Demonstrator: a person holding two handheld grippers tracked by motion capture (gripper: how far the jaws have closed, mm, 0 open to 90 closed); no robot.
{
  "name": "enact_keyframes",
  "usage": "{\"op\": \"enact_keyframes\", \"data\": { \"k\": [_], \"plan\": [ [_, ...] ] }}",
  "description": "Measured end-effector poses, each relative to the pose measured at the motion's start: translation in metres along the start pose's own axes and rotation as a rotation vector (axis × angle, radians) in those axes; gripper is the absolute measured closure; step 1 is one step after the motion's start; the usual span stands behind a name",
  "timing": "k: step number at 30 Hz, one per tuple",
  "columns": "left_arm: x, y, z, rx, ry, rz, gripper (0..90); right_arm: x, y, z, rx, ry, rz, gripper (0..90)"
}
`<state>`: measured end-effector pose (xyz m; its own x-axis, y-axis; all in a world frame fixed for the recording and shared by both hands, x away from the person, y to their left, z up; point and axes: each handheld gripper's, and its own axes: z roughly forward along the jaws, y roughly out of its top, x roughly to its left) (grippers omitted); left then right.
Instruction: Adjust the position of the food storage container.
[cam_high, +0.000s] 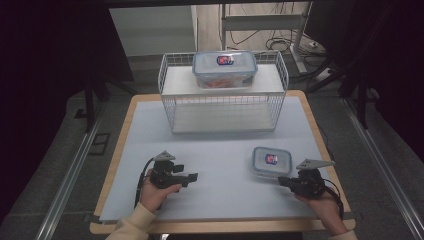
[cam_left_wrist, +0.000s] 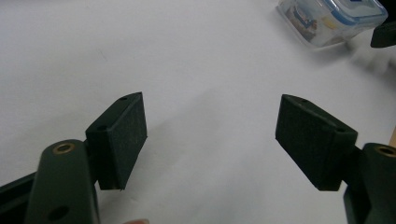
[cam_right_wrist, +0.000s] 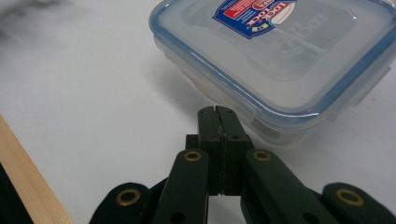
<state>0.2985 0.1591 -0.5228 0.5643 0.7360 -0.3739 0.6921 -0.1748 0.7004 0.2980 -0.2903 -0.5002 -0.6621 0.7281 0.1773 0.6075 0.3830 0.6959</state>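
The small square clear plastic container with a blue-rimmed snap lid (cam_high: 271, 161) sits on the pale sheet covering the counter (cam_high: 215, 150), at the near right, well short of the white wire basket rack (cam_high: 223, 95) at the far side, on whose top shelf a larger clear lidded container (cam_high: 224, 69) rests.

The right tool (cam_right_wrist: 217, 112) has its jaws pressed together with nothing between them, and its tip is just beside the small container's near wall, possibly touching it. With the jaws shut like this it cannot take hold; a further push would likely slide the light box across the smooth sheet or skew it, and a nudge low on the wall could tip it or pop a lid clip. The jaws would need to open wide first, and the box looks broad for them.

The right hand (cam_high: 322, 207) holds its tool low and roughly level, pointing left and away toward the container. The left tool (cam_left_wrist: 210, 135), jaws spread wide and empty, rests near the left in the left hand (cam_high: 155, 192), aimed rightward across the bare sheet, well apart from the container.
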Motion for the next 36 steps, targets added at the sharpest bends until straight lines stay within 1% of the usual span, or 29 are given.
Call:
{"op": "enact_keyframes", "data": {
  "k": [3, 7, 9, 11, 12, 13, 15, 16, 18, 19, 20, 21, 23, 24, 27, 29, 30, 33, 36],
  "plan": [
    [0.000, 0.000, 0.000, -0.001, 0.002, 0.001, 24.6, -0.001, 0.000, -0.001, -0.001, -0.007, 0.000, 89.4],
    [0.001, 0.000, 0.000, 0.002, 0.004, 0.001, 24.6, -0.007, -0.001, -0.001, 0.001, -0.027, 0.015, 89.4],
    [0.001, 0.000, 0.000, 0.001, 0.008, 0.000, 24.6, -0.009, -0.002, -0.002, -0.001, -0.030, 0.021, 89.4],
    [0.001, 0.000, -0.001, -0.007, 0.012, -0.006, 24.8, -0.009, -0.002, -0.003, 0.000, -0.022, 0.021, 89.4],
    [0.001, 0.000, -0.001, -0.009, 0.011, -0.009, 24.8, -0.008, -0.001, -0.007, -0.005, -0.007, 0.022, 89.4],
    [0.001, 0.000, -0.001, -0.010, 0.012, -0.008, 24.8, -0.008, -0.001, -0.007, -0.005, -0.007, 0.022, 89.4],
    [0.001, 0.000, -0.001, -0.011, 0.008, -0.002, 24.7, -0.005, 0.003, -0.014, -0.011, 0.004, -0.002, 89.4],
    [0.000, 0.000, -0.001, -0.011, 0.010, 0.000, 24.7, -0.004, 0.007, -0.019, -0.023, 0.007, -0.016, 89.4],
    [0.000, 0.000, 0.000, -0.008, 0.008, 0.001, 24.7, -0.005, 0.015, -0.029, -0.062, 0.000, -0.021, 89.4],
    [0.000, 0.000, 0.000, -0.008, 0.008, 0.000, 24.7, -0.008, 0.019, -0.034, -0.085, -0.015, -0.013, 89.4],
    [0.000, 0.000, 0.000, -0.008, 0.009, -0.003, 24.7, -0.011, 0.022, -0.037, -0.095, -0.025, -0.005, 89.4],
    [0.001, 0.000, 0.000, -0.008, 0.010, -0.006, 24.7, -0.016, 0.026, -0.040, -0.103, -0.044, 0.006, 89.4],
    [0.001, 0.001, 0.000, -0.010, 0.009, -0.011, 24.7, -0.030, 0.032, -0.041, -0.119, -0.080, 0.044, 89.4],
    [0.001, 0.001, -0.001, -0.014, 0.010, -0.012, 24.7, -0.035, 0.034, -0.041, -0.124, -0.097, 0.055, 89.3],
    [0.001, 0.001, -0.002, -0.014, 0.011, -0.012, 24.7, -0.051, 0.039, -0.038, -0.113, -0.147, 0.078, 89.4],
    [0.003, 0.001, -0.001, -0.010, 0.013, -0.015, 24.7, -0.060, 0.040, -0.033, -0.088, -0.174, 0.093, 89.3],
    [0.004, 0.000, -0.001, -0.010, 0.014, -0.017, 24.7, -0.063, 0.039, -0.031, -0.080, -0.186, 0.091, 89.3],
    [0.004, 0.000, 0.000, -0.007, 0.016, -0.019, 24.7, -0.073, 0.037, -0.023, -0.047, -0.203, 0.111, 89.3],
    [0.004, 0.000, -0.001, -0.009, 0.016, -0.018, 24.7, -0.077, 0.036, -0.014, -0.014, -0.202, 0.126, 89.3]
  ]
}}
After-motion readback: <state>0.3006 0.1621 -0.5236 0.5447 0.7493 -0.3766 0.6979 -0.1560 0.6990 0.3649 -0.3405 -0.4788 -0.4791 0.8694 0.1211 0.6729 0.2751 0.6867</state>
